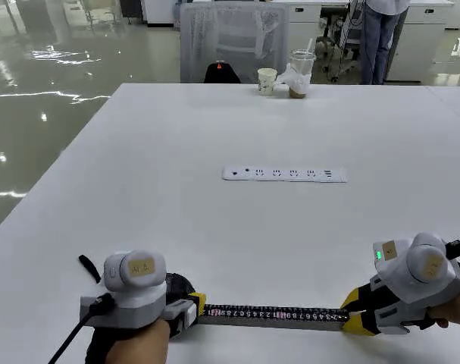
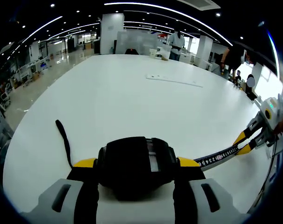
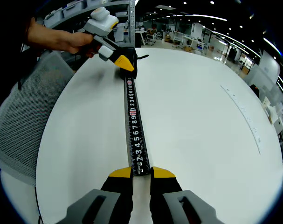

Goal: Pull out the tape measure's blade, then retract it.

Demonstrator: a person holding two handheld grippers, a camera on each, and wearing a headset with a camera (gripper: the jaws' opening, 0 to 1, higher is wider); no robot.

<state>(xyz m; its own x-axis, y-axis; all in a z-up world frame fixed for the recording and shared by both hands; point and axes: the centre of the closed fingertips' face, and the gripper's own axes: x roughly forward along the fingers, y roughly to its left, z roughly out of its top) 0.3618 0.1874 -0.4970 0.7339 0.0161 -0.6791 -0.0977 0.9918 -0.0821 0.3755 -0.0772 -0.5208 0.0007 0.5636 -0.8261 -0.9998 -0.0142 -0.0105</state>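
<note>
1. Head view: the tape measure (image 1: 179,291) sits at the near edge of the white worktop (image 1: 214,136), its black case clamped by the left tool (image 1: 187,304). The blade (image 1: 275,314) runs flat along the worktop to the right tool (image 1: 355,312), whose yellow tips are pressed together on the blade's end. A power strip (image 1: 284,174) lies well apart, farther up the worktop. The blade looks partly drawn, so the pull seems under way or near its end.

2. Left gripper view: the jaws stand either side of the case and hold it squarely. A black strap (image 2: 64,140) trails off to one side. If the pull goes off the blade's line, the case could twist in this hold.

3. Right gripper view: the jaws pinch only the very tip of the blade, numbers facing up.
   - That thin purchase is the main risk: a slip would probably let the spring whip the blade back.
   - Lifting the tip high could buckle the blade.
   - Letting go outright, not feeding it back, would likely slam the hook into the case.
</note>
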